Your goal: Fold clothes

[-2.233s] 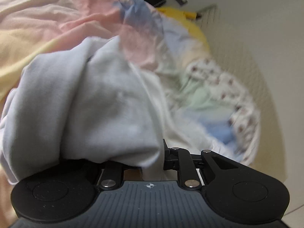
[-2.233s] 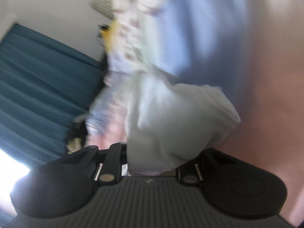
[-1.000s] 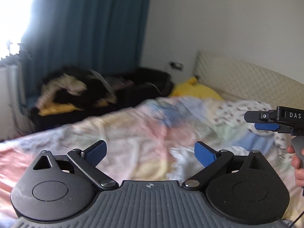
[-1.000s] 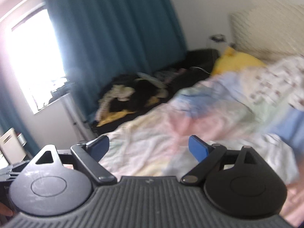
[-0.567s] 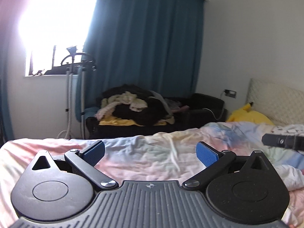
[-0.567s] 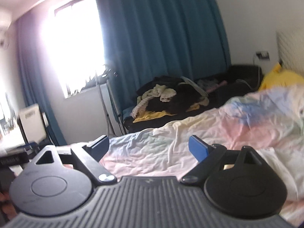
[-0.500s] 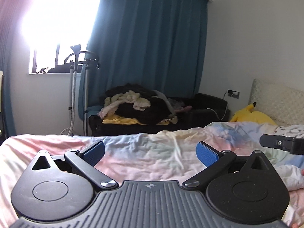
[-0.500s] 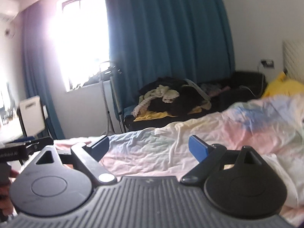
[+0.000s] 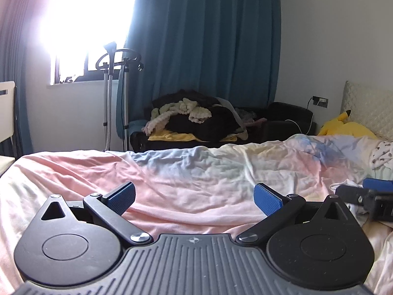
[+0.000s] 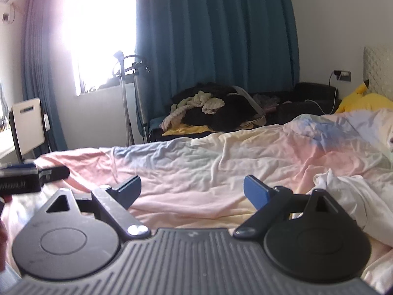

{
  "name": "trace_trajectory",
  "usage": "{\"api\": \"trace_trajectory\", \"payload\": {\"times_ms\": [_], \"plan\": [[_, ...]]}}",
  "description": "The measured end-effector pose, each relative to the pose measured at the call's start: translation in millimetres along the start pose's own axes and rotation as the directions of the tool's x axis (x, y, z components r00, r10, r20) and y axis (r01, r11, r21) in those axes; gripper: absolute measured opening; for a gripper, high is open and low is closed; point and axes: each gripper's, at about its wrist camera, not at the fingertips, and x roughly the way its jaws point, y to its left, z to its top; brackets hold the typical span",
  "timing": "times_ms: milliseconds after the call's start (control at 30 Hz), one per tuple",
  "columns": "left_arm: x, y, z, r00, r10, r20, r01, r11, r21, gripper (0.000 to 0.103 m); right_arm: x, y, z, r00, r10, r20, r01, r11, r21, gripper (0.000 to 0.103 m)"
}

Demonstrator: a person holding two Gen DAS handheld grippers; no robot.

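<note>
the white garment [image 10: 353,196] lies crumpled on the bed at the right side of the right wrist view, its folds bunched beside and partly behind the right gripper's right arm; nothing grips it. in the left wrist view only a small white edge of it [image 9: 340,185] shows near the right border, just behind the other tool.

the right gripper [image 10: 191,193] hangs low over the bedding with its jaws spread wide and nothing between the blue pads [image 10: 254,191]. the left gripper [image 9: 194,196] is likewise wide open and empty, its blue pads [image 9: 266,199] apart above the pink part of the cover. each tool shows in the other's view: the right gripper as a black and blue body at the right border of the left wrist view, the left gripper as a black block with pale lettering at the left edge of the right wrist view, with a bit of a hand just below it.

the bed is covered by a rumpled pastel duvet [image 9: 196,172] in pink, pale yellow and blue. a printed cloth [image 9: 382,154] lies near the quilted headboard [image 9: 368,108], next to a yellow plush toy [image 9: 343,126]. beyond the bed a dark sofa [image 9: 277,120] carries a heap of clothes [image 9: 196,120] in black, cream and yellow. a garment steamer stand [image 9: 115,93] is beside the bright window [image 9: 81,24], and teal curtains [image 9: 208,39] hang behind the sofa. a wall socket [image 9: 319,101] with a cable is on the white wall, and a white chair [image 10: 27,120] is at the left.
</note>
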Motion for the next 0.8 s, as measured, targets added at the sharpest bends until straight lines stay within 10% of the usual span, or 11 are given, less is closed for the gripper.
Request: {"api": "trace_trajectory", "payload": {"times_ms": [800], "plan": [[28.2,-11.7,-19.2,0.999,-0.006,-0.046,0.006,1.000,0.014,0.103,-0.2,-8.2,-13.3,0.999,-0.053,0.009,0.053,0.998,-0.024,0.103]]}}
